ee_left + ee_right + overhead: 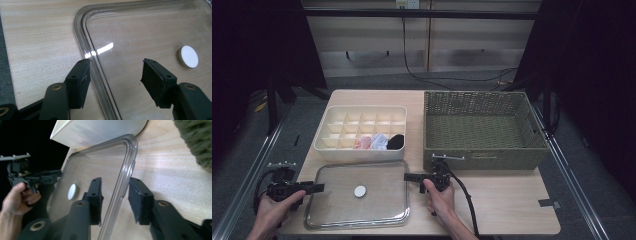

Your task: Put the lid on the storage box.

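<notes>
Clear plastic, that's the lid (357, 194), lying flat on the pale wooden table (502, 205) near the front edge, a white round knob (360, 190) at its middle. From the high view, the left gripper (314, 188) sits at the lid's left edge, held in the person's left hand (274, 207), and the right gripper (408, 176) reaches in at the lid's right edge from the right hand (441, 200). Just behind the lid stands a cream compartment organiser (362, 131), with a pink, a white and a black rolled bundle in its front row. To the right of it is a green woven basket (482, 129), open on top.

In the left gripper view, the left gripper (113, 75) has its jaws spread wide, one over the bare wood and one over the lid (140, 37), with the raised rim running between them. The jaws aren't pressing it. The knob (189, 56) lies off to the right.

In the right gripper view, the right gripper (115, 195) straddles the lid (100, 167) at its rim, jaws parted either side of the edge with a gap showing on both sides. Beyond it the organiser's wall (100, 130) rises, the basket's weave (197, 140) is at the upper right, and the other gripper shows in the left hand (17, 200) across the lid.
</notes>
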